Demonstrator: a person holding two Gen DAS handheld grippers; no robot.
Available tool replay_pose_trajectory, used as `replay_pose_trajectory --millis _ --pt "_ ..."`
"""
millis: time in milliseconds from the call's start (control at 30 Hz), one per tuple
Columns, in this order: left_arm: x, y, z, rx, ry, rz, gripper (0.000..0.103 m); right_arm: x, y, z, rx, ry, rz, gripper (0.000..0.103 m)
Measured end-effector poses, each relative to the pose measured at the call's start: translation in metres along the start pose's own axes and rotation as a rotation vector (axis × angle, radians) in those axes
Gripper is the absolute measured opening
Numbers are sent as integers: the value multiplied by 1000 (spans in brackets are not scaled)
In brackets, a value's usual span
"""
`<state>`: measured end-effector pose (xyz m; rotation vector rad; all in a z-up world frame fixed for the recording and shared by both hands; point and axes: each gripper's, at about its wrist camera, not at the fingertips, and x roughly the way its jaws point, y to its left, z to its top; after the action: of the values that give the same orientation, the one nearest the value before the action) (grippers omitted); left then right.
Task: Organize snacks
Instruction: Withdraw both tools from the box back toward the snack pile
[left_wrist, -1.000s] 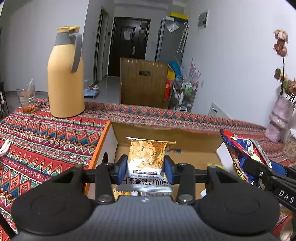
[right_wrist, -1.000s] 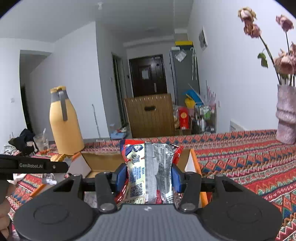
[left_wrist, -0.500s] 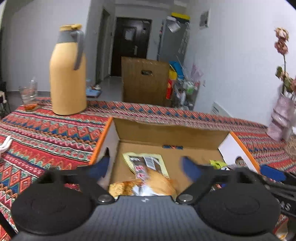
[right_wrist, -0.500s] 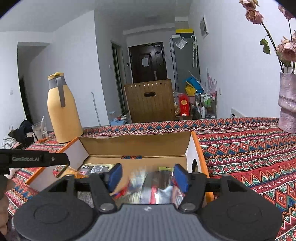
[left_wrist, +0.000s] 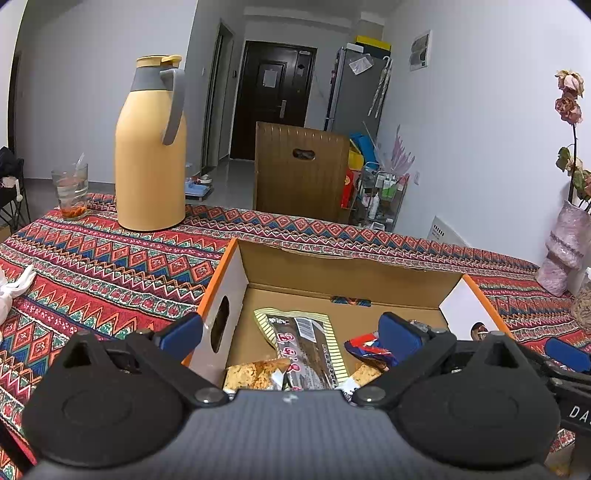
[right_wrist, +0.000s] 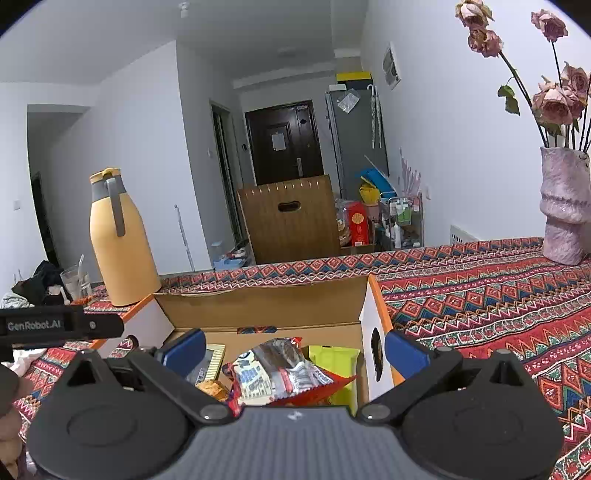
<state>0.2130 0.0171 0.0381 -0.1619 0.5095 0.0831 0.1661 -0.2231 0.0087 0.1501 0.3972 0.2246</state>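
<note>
Over the open cardboard box, the left gripper stands spread and empty, while the right gripper is opening above the red snack packet inside.

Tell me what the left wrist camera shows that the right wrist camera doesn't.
Only the left wrist view shows the brown striped packet lying flat on the box floor, and the white cloth at the table's edge. Only the right wrist view shows the yellow-green packet against the box's right wall, the blue-and-red packet face up, and the whole pink vase with its flowers. Both show the open cardboard box, the yellow thermos, the drinking glass and the patterned tablecloth.
</note>
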Motion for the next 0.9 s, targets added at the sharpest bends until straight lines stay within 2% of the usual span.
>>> replay_pose_trajectory --millis 233,300,500,700,900 --pt "-10 -2 2 -2 -11 -6 103 -8 1 6 4 -21 4 103" --pt "-15 -3 4 1 -16 13 103 -16 3 11 1 -39 10 103" --pt "-41 -5 7 6 -42 -5 103 -41 10 20 -16 -70 18 103" --pt "-64 -4 3 22 -44 -23 103 -70 17 12 -34 -75 38 103" --pt "-87 -1 -17 46 -33 -31 103 -95 17 -4 -38 -64 25 103"
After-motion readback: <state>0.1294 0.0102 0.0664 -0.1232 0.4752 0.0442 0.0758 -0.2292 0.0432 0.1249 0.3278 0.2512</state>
